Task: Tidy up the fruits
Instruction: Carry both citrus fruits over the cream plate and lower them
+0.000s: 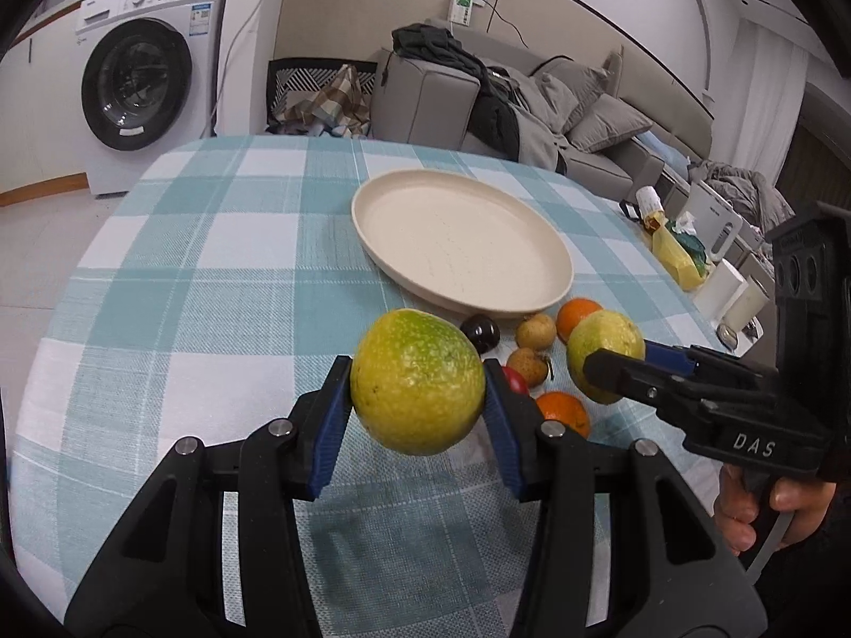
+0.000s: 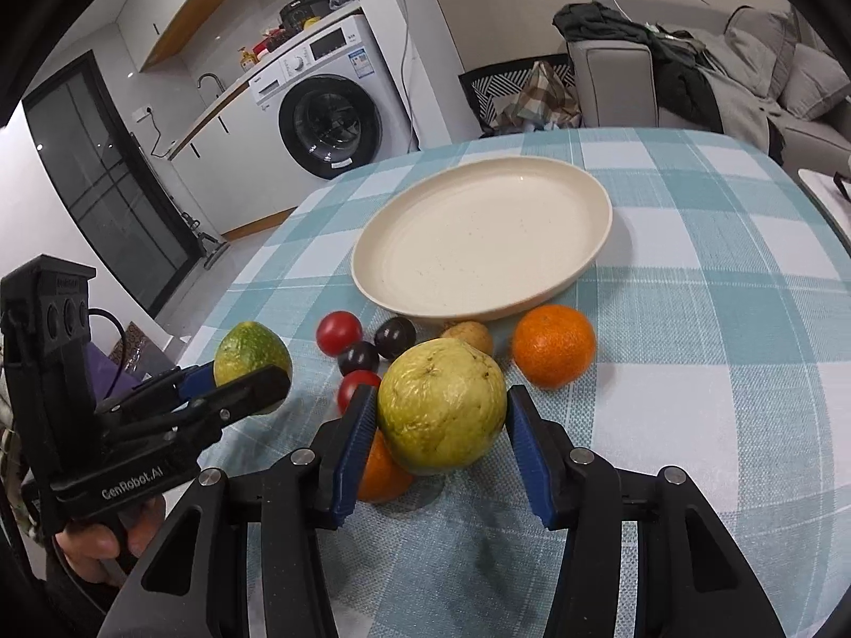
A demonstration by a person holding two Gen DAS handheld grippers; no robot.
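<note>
Lettering: "DAS" on right gripper [image 1: 611,372], "GenRobot.AI" on left gripper [image 2: 255,388].

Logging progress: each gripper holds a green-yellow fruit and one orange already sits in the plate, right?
Not quite. The left gripper and right gripper each hold a fruit, but the plate is empty; the right wrist view shows the orange on the tablecloth beside it.

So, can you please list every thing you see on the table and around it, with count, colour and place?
plate: 1, cream, table centre
guavas: 2, yellow-green, one in left gripper, one in right gripper
oranges: 2, orange, one near plate, one under right guava
cherry tomatoes: 2, red
dark round fruits: 2, dark purple
small brown fruits: 2
tablecloth: 1, teal-white check
washing machine: 1, white, behind
sofa: 1, grey, behind
left gripper: black, blue pads
right gripper: same
</note>
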